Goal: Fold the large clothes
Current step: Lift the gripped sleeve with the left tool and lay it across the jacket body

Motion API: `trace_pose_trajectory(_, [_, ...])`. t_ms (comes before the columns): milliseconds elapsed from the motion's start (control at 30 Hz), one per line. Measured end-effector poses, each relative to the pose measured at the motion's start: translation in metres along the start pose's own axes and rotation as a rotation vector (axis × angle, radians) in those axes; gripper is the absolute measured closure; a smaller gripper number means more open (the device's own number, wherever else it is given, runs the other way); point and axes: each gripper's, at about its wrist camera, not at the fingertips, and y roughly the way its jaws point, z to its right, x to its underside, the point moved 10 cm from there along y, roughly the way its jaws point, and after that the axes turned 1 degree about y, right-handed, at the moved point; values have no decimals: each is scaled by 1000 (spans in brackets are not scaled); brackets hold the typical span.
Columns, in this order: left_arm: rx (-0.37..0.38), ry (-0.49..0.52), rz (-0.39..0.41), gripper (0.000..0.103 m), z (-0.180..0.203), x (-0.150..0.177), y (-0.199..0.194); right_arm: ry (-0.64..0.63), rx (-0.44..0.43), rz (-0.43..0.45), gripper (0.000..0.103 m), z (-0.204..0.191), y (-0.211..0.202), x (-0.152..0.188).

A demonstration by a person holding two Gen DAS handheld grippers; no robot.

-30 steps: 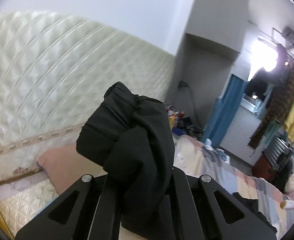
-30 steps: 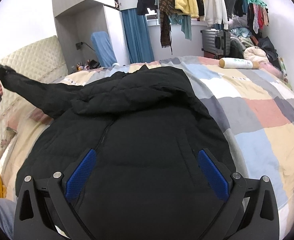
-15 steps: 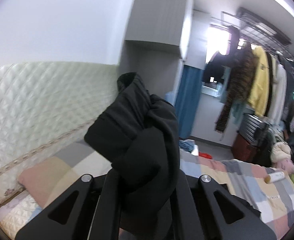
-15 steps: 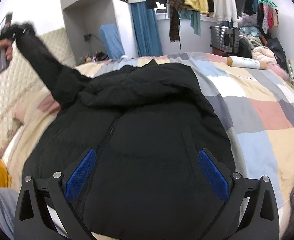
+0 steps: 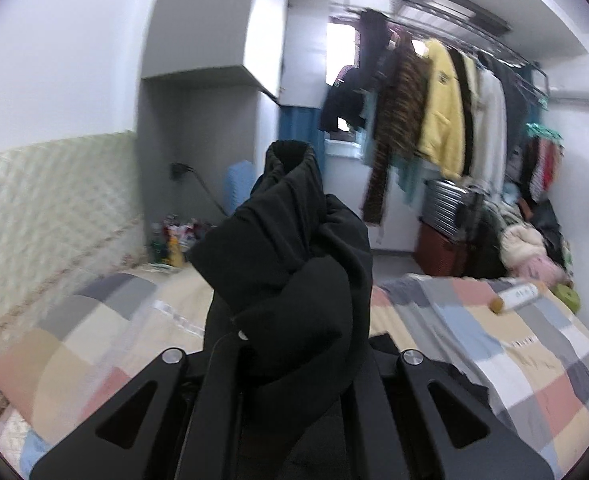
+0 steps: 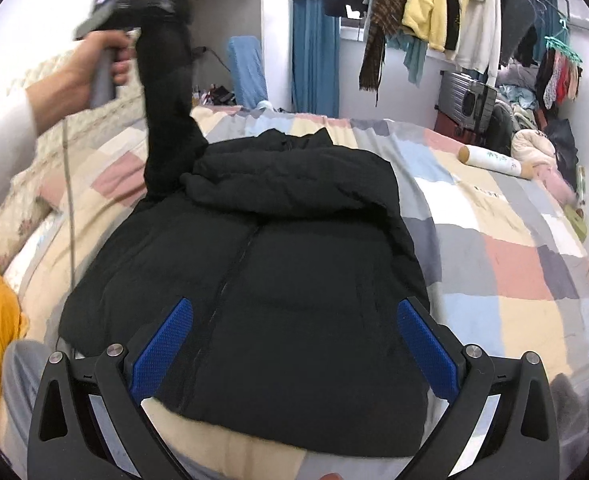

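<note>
A black puffer jacket lies front-up on the patchwork bed, its collar at the far end and its hem near the camera. The left gripper is clamped on the jacket's sleeve, which is lifted high above the bed on the far left. The right gripper hovers wide apart above the near hem, grasping nothing.

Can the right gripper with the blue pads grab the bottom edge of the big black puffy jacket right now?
Probably yes. The right gripper hangs open just above the lower part of the black puffy jacket, which lies flat on the patchwork quilt. Nothing sits between its blue pads and the hem. The left gripper is busy elsewhere, holding the sleeve up.
</note>
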Motion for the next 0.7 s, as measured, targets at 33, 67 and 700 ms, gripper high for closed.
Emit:
trace_pose_trajectory(33, [13, 7, -5, 98, 8, 4, 3, 3, -27, -16, 0, -4, -3, 1])
trace_pose_trajectory(67, [32, 16, -13, 98, 20, 10, 8, 6, -41, -27, 0, -7, -4, 1])
trace_pose_trajectory(700, [232, -31, -186, 98, 171, 127, 72, 143, -64, -110, 0, 53, 48, -21])
